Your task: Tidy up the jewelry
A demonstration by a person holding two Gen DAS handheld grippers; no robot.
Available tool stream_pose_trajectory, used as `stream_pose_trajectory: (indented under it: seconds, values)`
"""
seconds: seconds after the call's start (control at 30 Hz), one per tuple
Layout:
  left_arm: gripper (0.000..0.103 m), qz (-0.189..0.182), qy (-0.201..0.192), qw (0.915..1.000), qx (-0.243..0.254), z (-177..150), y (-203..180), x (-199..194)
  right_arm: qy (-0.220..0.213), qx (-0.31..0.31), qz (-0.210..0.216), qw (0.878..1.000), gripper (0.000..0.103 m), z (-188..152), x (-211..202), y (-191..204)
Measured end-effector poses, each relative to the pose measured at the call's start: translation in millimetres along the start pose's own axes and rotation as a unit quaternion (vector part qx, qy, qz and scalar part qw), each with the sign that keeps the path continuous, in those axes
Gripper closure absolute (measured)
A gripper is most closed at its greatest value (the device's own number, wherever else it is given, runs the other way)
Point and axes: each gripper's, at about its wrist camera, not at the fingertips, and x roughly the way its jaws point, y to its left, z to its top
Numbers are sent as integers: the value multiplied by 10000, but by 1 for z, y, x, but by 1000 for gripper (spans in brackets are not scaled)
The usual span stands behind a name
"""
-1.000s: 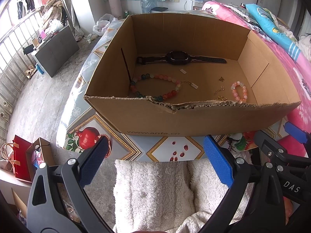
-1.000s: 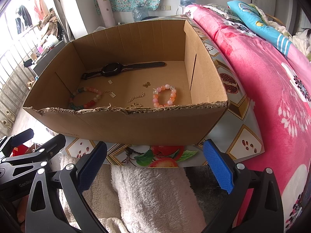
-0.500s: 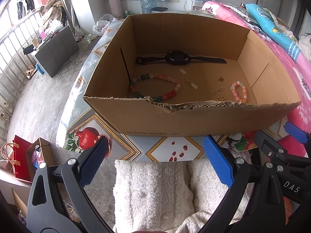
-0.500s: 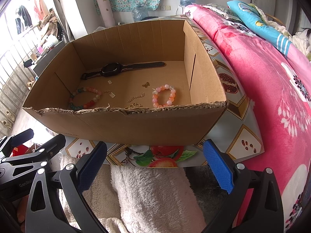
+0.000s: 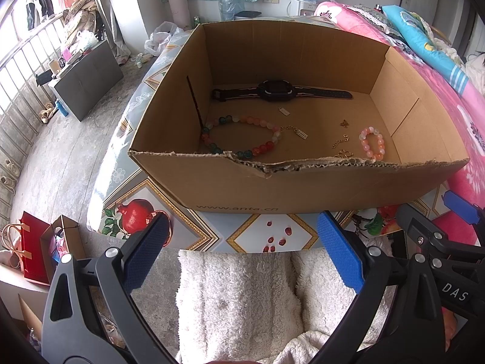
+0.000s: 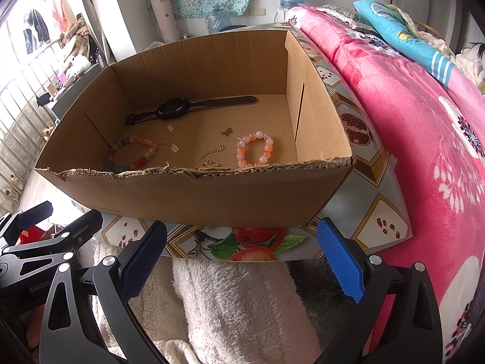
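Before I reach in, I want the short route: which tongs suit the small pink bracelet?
Right, probably. The pink bracelet lies in the box's right half, nearer the right tongs; both are open and empty.

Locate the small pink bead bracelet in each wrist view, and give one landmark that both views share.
Left wrist view: the small pink bead bracelet lies on the box floor at right, near the torn front wall.
Right wrist view: it lies right of centre on the floor, just behind the front wall.
Shared landmark: the black watch, stretched along the back wall in both views.
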Motion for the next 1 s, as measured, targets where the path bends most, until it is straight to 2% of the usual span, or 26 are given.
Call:
stream_pose_trajectory:
  seconds: [1.0]
  values:
    - [9, -19, 29, 10000, 5, 1, -3, 2, 5, 8, -8, 10000, 6, 0, -1, -1]
